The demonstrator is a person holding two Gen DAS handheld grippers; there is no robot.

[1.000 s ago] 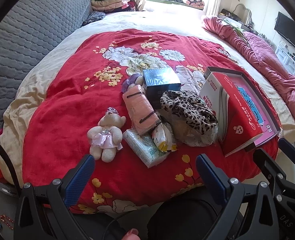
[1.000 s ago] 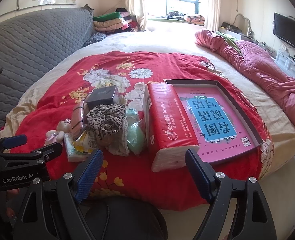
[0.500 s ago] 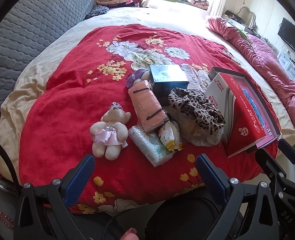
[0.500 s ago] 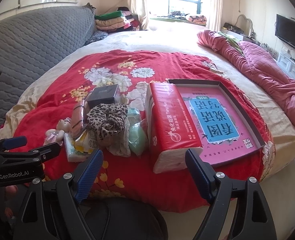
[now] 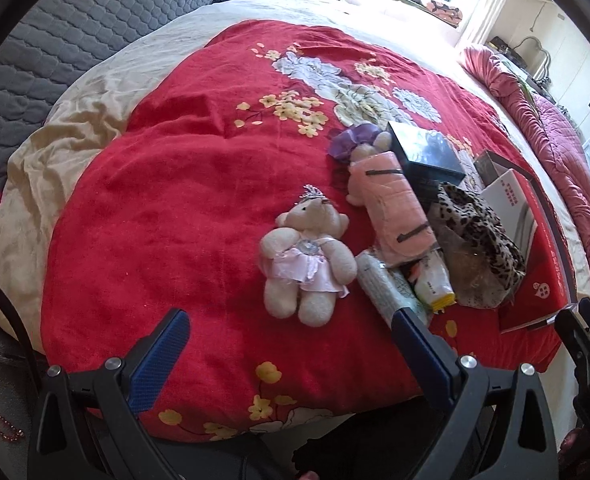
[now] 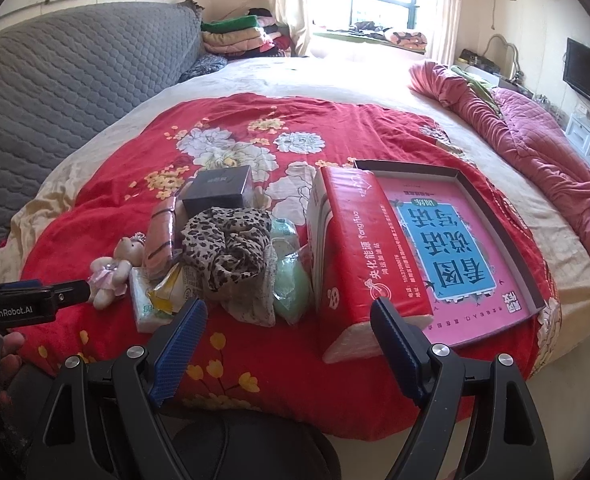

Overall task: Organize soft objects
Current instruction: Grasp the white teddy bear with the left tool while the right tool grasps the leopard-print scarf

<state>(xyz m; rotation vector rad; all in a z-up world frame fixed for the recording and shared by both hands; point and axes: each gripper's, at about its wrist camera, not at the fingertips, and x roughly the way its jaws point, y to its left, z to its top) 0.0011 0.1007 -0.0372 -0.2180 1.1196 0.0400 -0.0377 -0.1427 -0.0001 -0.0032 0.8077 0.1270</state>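
The red tissue pack point(image 6: 355, 256) reads "YangHua"; the left gripper point(image 5: 291, 344) is marked "GenRobot.AI". Both it and the right gripper point(image 6: 287, 332) have fingers spread, empty, at the bed's point(image 6: 335, 76) near edge.

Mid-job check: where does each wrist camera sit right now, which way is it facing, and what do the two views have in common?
Left wrist: sits behind the open left gripper, at the bed's near edge, looking down at the teddy bear on the red blanket; the right gripper's tip shows at its right edge.
Right wrist: sits behind the open right gripper, facing across the bed at the red tissue pack and pink box lid; the left gripper and fingers show at left.
Shared: bear, leopard-print cloth, black box.
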